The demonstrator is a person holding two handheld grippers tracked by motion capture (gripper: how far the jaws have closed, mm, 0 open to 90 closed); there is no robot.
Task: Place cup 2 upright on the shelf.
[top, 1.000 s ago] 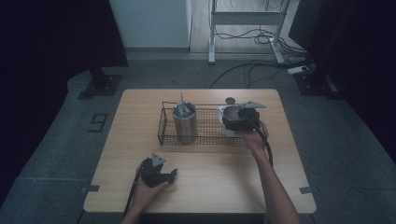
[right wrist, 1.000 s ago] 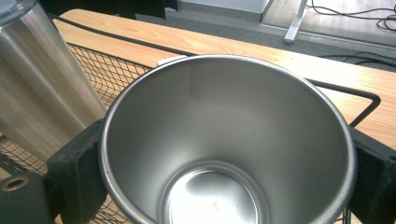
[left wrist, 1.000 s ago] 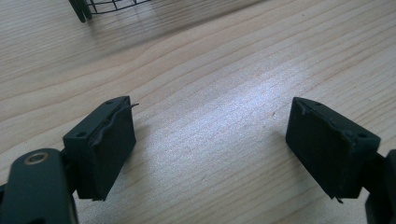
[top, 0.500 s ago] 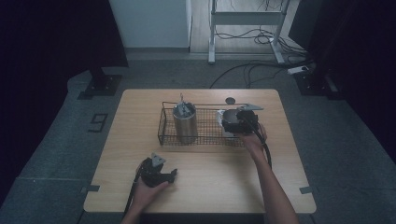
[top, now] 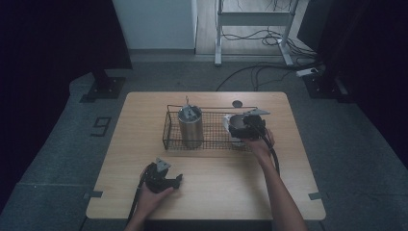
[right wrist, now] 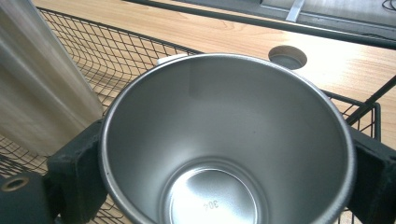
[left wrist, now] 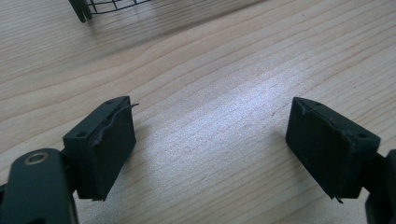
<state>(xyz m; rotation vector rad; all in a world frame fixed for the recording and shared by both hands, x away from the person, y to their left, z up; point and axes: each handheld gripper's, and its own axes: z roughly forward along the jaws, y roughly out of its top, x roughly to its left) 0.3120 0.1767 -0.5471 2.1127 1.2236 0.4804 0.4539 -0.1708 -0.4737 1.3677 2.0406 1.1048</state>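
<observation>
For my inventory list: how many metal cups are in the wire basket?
2: a tall steel cup at the basket's left end, and an empty steel cup at its right end.

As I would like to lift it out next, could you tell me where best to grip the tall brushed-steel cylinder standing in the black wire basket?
Probably its upper wall: the tall brushed-steel cylinder stands upright and rises above the black wire basket's rim, whose mesh screens the lower part. Come from the near side, tool level, closing across the round body.
</observation>
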